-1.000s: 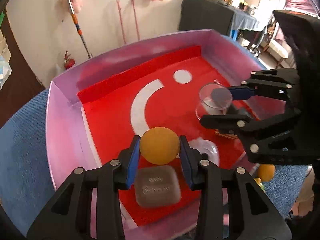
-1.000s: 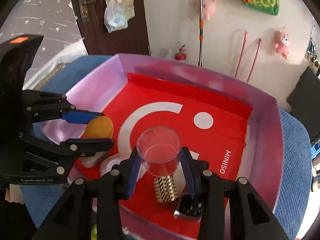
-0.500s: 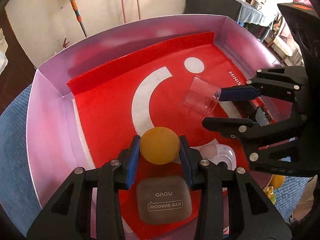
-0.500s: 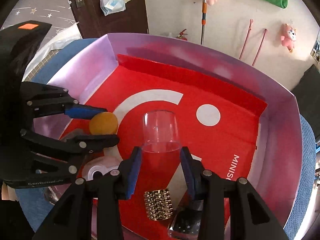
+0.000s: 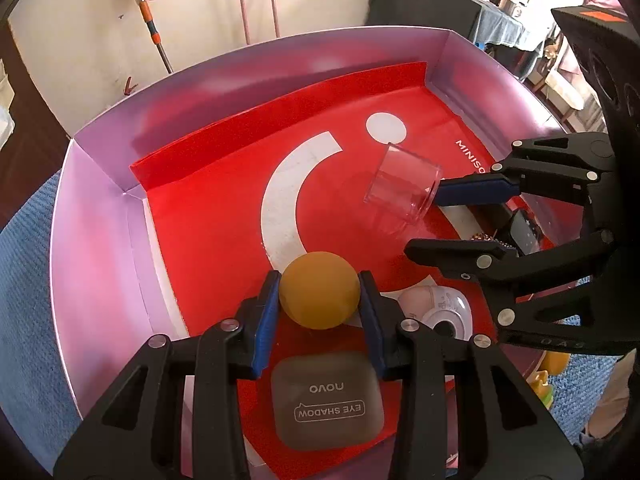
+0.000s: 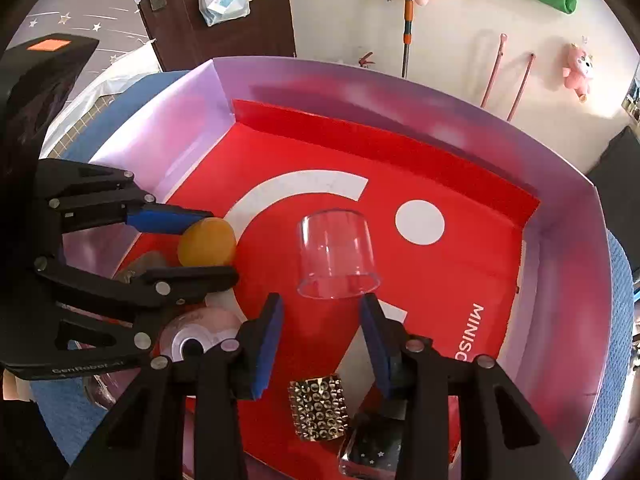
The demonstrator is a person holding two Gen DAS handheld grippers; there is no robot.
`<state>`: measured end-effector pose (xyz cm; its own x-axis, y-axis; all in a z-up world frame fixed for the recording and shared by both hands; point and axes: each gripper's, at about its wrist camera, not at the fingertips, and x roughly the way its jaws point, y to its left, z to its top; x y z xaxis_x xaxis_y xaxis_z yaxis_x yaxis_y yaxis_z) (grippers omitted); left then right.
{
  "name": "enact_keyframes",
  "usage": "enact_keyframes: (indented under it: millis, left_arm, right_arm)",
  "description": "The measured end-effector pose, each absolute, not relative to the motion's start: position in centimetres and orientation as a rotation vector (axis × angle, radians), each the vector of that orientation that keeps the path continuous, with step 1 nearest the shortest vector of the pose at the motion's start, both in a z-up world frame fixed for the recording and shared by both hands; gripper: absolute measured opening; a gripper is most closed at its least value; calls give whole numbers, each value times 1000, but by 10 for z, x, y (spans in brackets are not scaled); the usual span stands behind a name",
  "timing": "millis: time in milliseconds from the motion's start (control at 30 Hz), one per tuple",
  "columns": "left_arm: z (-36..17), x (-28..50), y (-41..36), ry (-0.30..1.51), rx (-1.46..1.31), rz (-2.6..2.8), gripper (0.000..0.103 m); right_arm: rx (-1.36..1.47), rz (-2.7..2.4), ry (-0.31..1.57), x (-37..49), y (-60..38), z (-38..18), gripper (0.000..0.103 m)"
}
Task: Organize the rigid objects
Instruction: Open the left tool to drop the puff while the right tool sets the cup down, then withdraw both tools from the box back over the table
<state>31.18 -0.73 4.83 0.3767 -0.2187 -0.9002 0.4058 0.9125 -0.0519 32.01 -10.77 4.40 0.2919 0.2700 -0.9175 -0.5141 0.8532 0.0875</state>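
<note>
My left gripper (image 5: 319, 294) is shut on an orange ball (image 5: 319, 290), held over the near left part of a pink box with a red floor (image 5: 208, 208). The ball also shows in the right wrist view (image 6: 207, 241). My right gripper (image 6: 322, 310) is open; a clear plastic cup (image 6: 336, 255) lies on its side on the red floor just beyond the fingertips, free of them. The cup also shows in the left wrist view (image 5: 402, 190).
In the box lie a grey eye-shadow case (image 5: 328, 404), a round pink-white item (image 5: 440, 312), a gold studded piece (image 6: 319, 407) and a dark starred block (image 6: 370, 454). The box walls (image 6: 568, 264) stand high. Blue cloth (image 5: 24, 320) surrounds the box.
My right gripper opened and let go of the clear cup, which tipped over and now lies on the red floor. My left gripper kept the ball and moved lower into the box.
</note>
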Motion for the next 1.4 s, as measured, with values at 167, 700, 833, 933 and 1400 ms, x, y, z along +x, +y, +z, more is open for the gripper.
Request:
enact_keyframes:
  millis: [167,700,833,933,1400]
  left_arm:
    - [49,311,-7,1117,174,-408,37]
    - [77,285,2,1039,128,-393,63]
    - [94,261,11,983,80,-394,73]
    - [109,239,16,923,61,-380,76]
    - [160,136,33,646,-27,-333,92]
  right_arm:
    - [-226,527,1164,321,-110,47,43]
    - [-211,514,1120,300,-126,75,53]
    - [-183,518,1078,281,-135,95,62]
    - [-161,522,1038,262,-139,112,69]
    - [-127,460,765,151,-159,199,103]
